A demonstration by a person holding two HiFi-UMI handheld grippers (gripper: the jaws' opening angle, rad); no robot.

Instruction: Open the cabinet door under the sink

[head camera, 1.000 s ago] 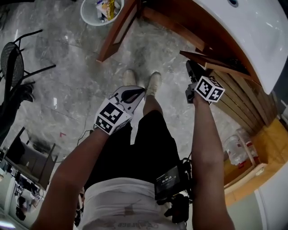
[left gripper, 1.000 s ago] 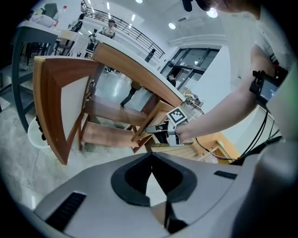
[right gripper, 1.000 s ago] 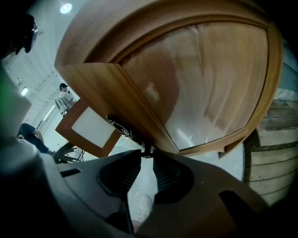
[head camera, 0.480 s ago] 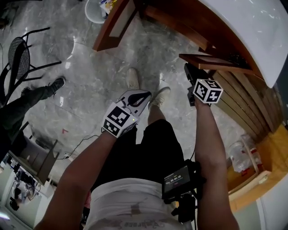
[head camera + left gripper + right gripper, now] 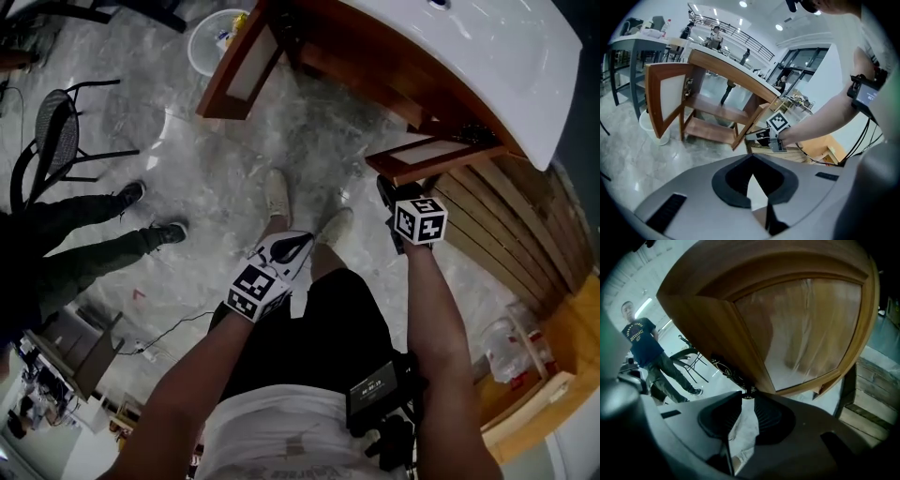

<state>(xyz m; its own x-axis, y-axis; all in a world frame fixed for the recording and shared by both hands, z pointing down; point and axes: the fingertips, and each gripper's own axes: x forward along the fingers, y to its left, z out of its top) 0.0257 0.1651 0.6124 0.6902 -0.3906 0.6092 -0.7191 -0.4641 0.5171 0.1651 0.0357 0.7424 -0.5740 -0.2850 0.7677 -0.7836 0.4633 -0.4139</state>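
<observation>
Swung further out from the cabinet (image 5: 375, 47) over the last second, the cabinet door (image 5: 427, 155) is now seen in the head view with its pale panel (image 5: 811, 324) turned upward, and a bystander's legs (image 5: 94, 239) have come into that view at the left.

The door is held by the right gripper (image 5: 389, 197): its jaws are closed on a small metal knob (image 5: 749, 391), which is pinched at their very tips, just below the door's lower frame rail in the right gripper view. The door therefore lies directly ahead of and above these jaws. Its free edge is at the jaws, while its hinged edge appears to stay at the cabinet under the sink (image 5: 497, 56). Any further pull is judged to have to follow that arc, outward and away from the cabinet front. The left gripper (image 5: 286, 251) is carried well apart over the floor (image 5: 187, 169), its jaws closed on nothing, so the right hand is by far the nearer.

The frame is made of reddish, varnished wood with a curved top rail, and the panel is frosted and translucent. A white glossy basin is seen above, and polished grey marble below. The other door (image 5: 239, 66) already stands wide open.
</observation>
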